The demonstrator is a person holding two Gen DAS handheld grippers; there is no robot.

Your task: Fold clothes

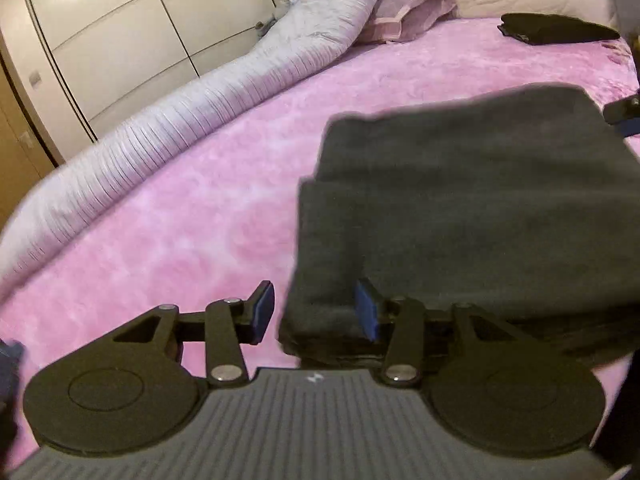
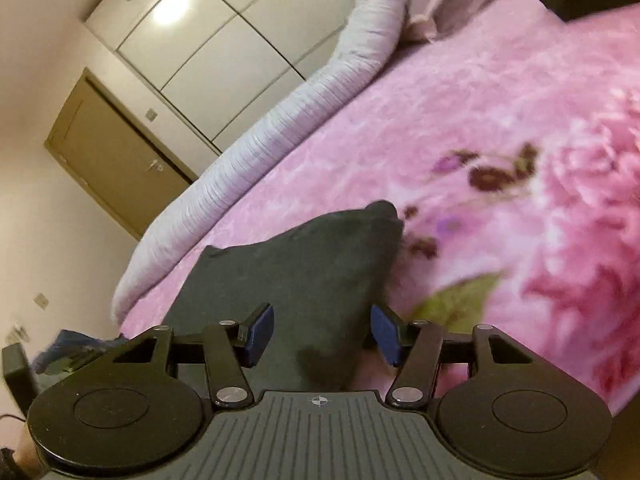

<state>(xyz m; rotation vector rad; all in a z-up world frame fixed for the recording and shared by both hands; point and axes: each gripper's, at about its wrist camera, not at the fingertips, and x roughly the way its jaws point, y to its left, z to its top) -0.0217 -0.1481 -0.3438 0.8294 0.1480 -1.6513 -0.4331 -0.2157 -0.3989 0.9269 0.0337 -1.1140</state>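
A folded dark grey garment (image 1: 460, 208) lies on the pink blanket (image 1: 200, 220). My left gripper (image 1: 316, 312) is at its near left corner. The jaws stand apart: the right pad rests over the cloth, the left pad is clear of the cloth's edge, and the corner lies between them without being pinched. In the right wrist view the same garment (image 2: 296, 264) runs forward from between the fingers of my right gripper (image 2: 323, 336). That gripper is wide open, with both blue pads off the fabric.
A rolled pale lilac quilt (image 1: 200, 112) runs along the bed's far side, with a pillow (image 1: 408, 12) at its end. A stack of black folded clothes (image 1: 556, 28) sits near the headboard. A wardrobe (image 1: 120, 32) and a door (image 2: 116, 152) stand behind. Blue cloth (image 2: 68, 348) lies at lower left.
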